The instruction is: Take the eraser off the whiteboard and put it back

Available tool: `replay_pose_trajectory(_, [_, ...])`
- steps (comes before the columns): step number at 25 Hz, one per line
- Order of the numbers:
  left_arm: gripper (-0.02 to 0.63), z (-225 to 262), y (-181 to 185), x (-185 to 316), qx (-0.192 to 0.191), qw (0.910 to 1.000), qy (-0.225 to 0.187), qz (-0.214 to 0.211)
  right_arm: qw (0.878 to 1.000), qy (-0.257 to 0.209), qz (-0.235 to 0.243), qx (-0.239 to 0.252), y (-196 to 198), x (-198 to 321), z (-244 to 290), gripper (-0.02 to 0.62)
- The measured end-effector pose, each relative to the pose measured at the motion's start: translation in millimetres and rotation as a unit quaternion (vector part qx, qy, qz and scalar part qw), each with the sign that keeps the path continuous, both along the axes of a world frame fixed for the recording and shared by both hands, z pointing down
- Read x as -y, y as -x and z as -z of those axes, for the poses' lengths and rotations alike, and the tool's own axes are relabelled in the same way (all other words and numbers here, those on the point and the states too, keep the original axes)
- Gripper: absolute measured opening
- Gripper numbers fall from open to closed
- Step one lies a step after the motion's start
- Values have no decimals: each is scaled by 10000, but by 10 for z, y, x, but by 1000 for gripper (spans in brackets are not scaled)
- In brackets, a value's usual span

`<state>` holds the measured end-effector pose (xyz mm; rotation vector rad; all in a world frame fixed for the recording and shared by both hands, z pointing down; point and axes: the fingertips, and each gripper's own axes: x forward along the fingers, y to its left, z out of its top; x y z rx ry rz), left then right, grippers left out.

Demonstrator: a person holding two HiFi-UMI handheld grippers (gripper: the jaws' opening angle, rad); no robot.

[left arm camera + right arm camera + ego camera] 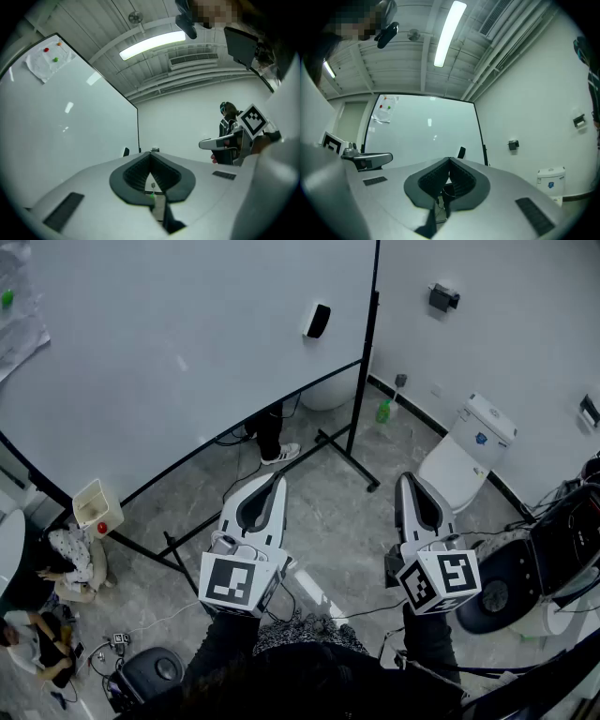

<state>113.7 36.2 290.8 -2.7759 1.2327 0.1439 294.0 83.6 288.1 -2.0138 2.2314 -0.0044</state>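
Fingers [93,187] of left gripper [277,480] and right gripper [404,482] are resting clenched, empty; one should be opening wide and approaching the eraser [318,321], upper centre on the whiteboard [169,343], squarely.

Whiteboard [187,334] ahead and left of me, eraser [318,321] on it near its right edge. My left hand-held gripper [278,478] and right hand-held gripper [405,480] side by side before it, well apart from the eraser. Toilet [466,460] right, against the wall [506,324]. Bottle [383,412] on the floor [337,521] between whiteboard and toilet.
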Motion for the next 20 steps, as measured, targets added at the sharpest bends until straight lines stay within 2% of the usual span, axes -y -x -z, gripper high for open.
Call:
replay_pose_trajectory(4, [6,0,-74,33,230,9997,-23,96,10000,-7,69,59,-104,68,-25,9])
replay_pose_trajectory(11, [6,23,-79,197,290,9993,-71,212,9997,-25,199,142,-95,286,-64,9])
replay_pose_trajectory(20, [6,-61,-158,871,194,9996,-121,176,9995,-32,301,30,-93,964,-149,9])
